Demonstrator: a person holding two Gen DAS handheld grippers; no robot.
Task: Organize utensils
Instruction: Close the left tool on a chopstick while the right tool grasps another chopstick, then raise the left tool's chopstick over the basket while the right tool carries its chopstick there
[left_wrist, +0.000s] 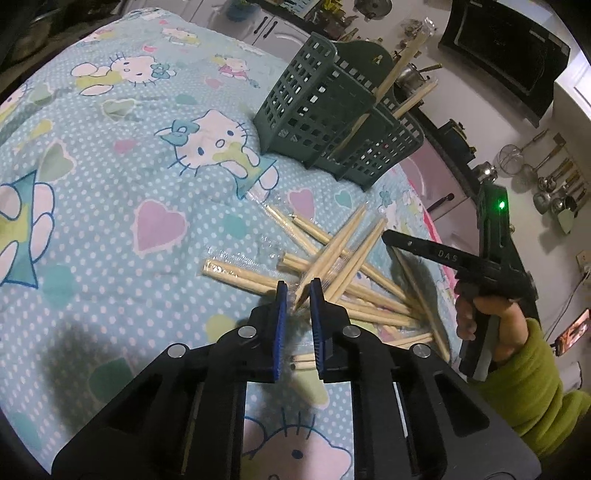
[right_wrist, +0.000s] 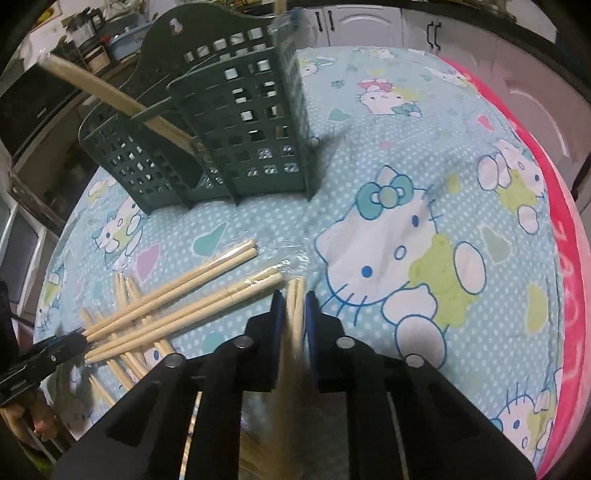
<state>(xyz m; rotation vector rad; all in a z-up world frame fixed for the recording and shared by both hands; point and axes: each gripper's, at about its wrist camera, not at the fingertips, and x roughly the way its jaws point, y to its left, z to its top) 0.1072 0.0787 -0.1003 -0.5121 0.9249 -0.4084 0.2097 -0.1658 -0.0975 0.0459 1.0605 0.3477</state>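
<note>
On table under Hello Kitty cloth (left_wrist: 122, 177): green lattice utensil holder (left_wrist: 332, 110) standing at 12 o'clock in left wrist view, at 11 o'clock in right wrist view (right_wrist: 207, 122). Noted inside holder: wrapped chopsticks (left_wrist: 391, 74) leaning toward 1 o'clock out of one compartment; which compartment, cannot tell. Same sticks seen in right wrist view (right_wrist: 110, 96) slanting toward 10 o'clock over the rim.

Loose pile of chopsticks (left_wrist: 351, 273) scattered at centre of left wrist view, crossing one another, clear film wrappers around several. Same pile at 8 o'clock in right wrist view (right_wrist: 166, 302), near holder but apart from it.

Left tongs (left_wrist: 297, 291): blue pads drawn close around tip end of one wrapped chopstick pair (left_wrist: 332, 251) belonging to pile; grasping it.

Right tongs (right_wrist: 294, 299): clenched on a chopstick pair (right_wrist: 295, 314), sticks running back between pads toward camera, blurred lower down. Right tongs also visible at 3 o'clock in left wrist view (left_wrist: 391, 240), held by hand (left_wrist: 491, 325) in green sleeve.
</note>
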